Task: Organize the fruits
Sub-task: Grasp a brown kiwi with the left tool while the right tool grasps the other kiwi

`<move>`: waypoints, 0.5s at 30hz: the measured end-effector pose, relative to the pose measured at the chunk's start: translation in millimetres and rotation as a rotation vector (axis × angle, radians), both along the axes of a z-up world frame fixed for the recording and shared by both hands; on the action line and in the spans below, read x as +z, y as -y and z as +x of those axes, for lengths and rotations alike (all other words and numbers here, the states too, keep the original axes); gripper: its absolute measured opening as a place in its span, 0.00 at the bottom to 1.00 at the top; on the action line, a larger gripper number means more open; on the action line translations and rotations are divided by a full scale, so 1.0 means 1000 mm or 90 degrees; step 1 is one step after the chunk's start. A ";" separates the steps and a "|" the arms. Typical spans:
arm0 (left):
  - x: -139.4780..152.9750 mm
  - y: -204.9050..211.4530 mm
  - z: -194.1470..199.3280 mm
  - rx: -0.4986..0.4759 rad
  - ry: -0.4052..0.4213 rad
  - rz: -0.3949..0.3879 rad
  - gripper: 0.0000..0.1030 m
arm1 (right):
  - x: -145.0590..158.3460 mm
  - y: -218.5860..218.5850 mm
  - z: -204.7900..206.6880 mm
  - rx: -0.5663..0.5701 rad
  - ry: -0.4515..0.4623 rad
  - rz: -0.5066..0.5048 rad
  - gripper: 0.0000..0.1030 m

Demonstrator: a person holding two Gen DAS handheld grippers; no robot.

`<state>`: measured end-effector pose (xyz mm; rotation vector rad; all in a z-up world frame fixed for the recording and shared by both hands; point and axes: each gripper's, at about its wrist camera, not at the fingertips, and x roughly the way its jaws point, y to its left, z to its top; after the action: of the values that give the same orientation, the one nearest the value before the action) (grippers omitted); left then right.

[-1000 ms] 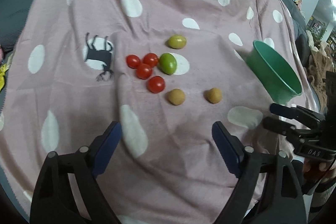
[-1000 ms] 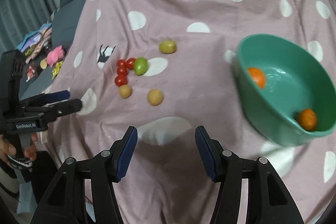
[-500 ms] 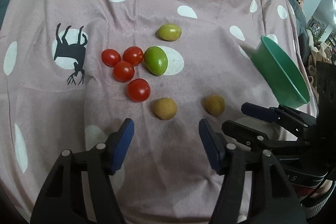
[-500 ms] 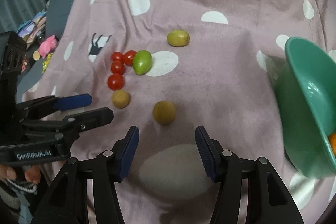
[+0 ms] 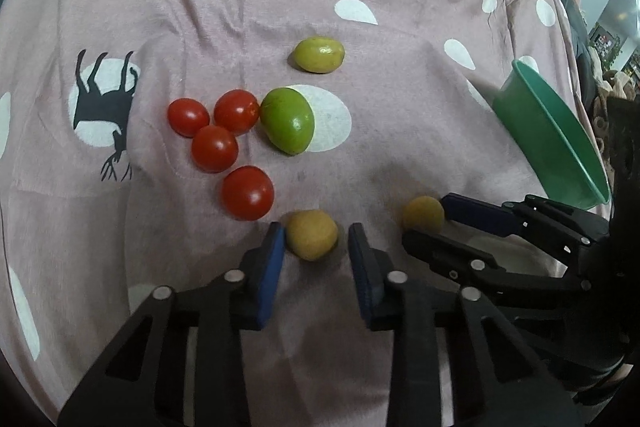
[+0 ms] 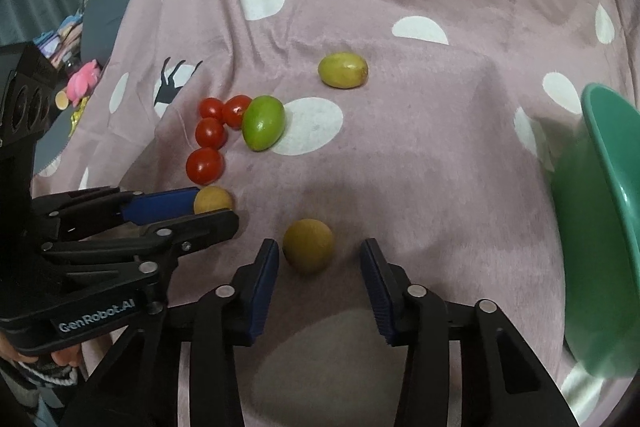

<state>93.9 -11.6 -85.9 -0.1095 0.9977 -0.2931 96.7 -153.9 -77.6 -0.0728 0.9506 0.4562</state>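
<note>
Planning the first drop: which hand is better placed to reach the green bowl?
Right, likely. The green bowl stands beside the right gripper; the left gripper is farther off. Both have just been closing, each around a brown fruit.

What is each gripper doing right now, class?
Left gripper: just closed on a round tan-brown fruit.
Right gripper: open, jaws just closing around the other round tan-brown fruit, not gripping.
</note>
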 end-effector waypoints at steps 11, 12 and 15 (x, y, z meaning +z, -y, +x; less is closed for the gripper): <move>-0.001 0.001 0.001 0.003 0.004 0.003 0.26 | -0.002 -0.003 -0.003 0.011 0.009 0.005 0.28; 0.000 0.001 0.000 0.002 0.004 0.003 0.26 | -0.002 -0.002 -0.003 0.009 0.006 0.011 0.28; 0.007 -0.001 -0.006 -0.001 0.012 0.001 0.26 | 0.000 0.002 -0.006 0.003 0.003 0.030 0.28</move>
<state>87.5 -10.5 -78.4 -0.1047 0.9785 -0.2944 90.3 -155.6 -77.8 -0.0332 0.9340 0.4824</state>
